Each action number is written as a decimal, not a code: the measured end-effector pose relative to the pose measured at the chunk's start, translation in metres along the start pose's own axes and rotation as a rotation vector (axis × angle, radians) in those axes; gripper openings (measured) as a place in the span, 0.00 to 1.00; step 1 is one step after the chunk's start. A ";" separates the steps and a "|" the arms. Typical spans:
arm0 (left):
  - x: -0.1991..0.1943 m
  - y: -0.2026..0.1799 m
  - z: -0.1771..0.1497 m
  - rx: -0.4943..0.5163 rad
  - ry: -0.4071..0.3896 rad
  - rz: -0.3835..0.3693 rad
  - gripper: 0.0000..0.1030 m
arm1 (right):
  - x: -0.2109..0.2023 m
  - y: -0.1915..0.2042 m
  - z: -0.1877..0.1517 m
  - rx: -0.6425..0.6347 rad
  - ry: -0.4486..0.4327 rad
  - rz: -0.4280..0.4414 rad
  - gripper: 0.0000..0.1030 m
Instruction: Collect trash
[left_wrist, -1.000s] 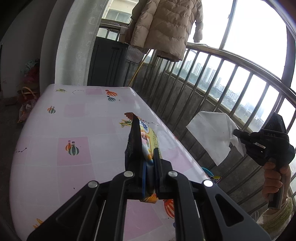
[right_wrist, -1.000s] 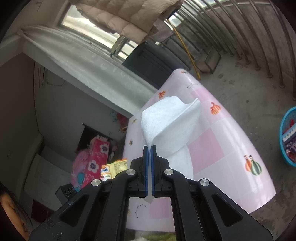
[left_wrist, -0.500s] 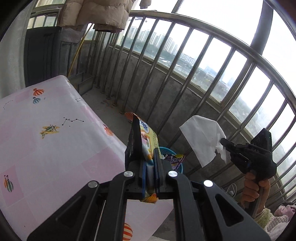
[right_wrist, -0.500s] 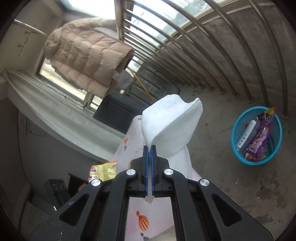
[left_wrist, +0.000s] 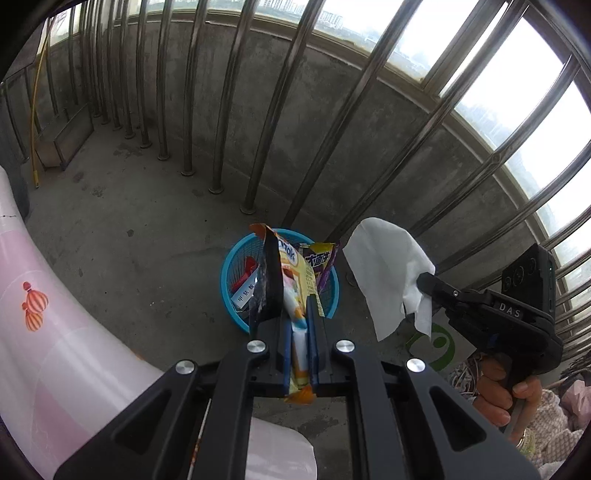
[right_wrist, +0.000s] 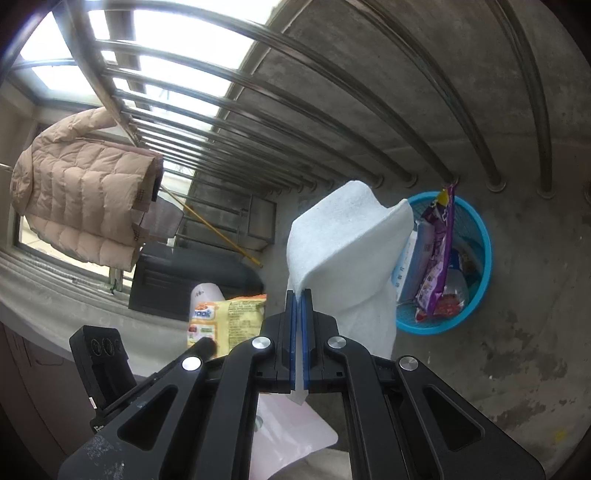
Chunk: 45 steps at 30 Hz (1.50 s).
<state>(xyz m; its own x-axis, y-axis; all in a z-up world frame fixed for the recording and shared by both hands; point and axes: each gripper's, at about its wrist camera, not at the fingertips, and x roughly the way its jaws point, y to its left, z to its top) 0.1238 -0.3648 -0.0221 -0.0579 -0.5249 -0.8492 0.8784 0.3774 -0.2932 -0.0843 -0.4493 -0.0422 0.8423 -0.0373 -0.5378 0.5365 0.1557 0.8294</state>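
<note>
My left gripper (left_wrist: 298, 314) is shut on a yellow snack wrapper (left_wrist: 293, 280) and holds it above a blue basket (left_wrist: 227, 280) on the concrete floor. The basket holds a purple wrapper (left_wrist: 323, 260) and other trash. My right gripper (right_wrist: 298, 295) is shut on a white tissue (right_wrist: 347, 240); the tissue also shows in the left wrist view (left_wrist: 388, 266), to the right of the basket. In the right wrist view the blue basket (right_wrist: 480, 266) lies to the right, and the yellow wrapper (right_wrist: 229, 317) to the left.
A pink patterned table (left_wrist: 44, 332) stands at the left. A metal railing (left_wrist: 280, 110) on a low concrete wall runs behind the basket. A beige padded coat (right_wrist: 81, 195) hangs at the window. A white and green bag (left_wrist: 439, 343) lies on the floor at the right.
Both grippers have swung away from the table and tilted down toward the floor. The blue basket now lies under the wrapper and near the tissue. Both grips are unchanged.
</note>
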 end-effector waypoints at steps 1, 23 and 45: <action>0.016 -0.002 0.006 0.010 0.022 0.009 0.06 | 0.007 -0.004 0.005 0.015 0.003 0.003 0.01; 0.155 -0.006 0.035 0.004 0.196 -0.001 0.60 | 0.083 -0.108 0.033 0.216 0.095 -0.243 0.50; -0.213 0.050 -0.127 -0.364 -0.508 0.428 0.95 | -0.030 0.172 -0.096 -0.749 -0.192 -0.162 0.92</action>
<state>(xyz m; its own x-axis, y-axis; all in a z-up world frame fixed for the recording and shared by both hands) 0.1198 -0.1376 0.0881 0.5560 -0.5294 -0.6408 0.5579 0.8091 -0.1844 -0.0225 -0.3267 0.1018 0.7875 -0.2755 -0.5513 0.5325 0.7544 0.3837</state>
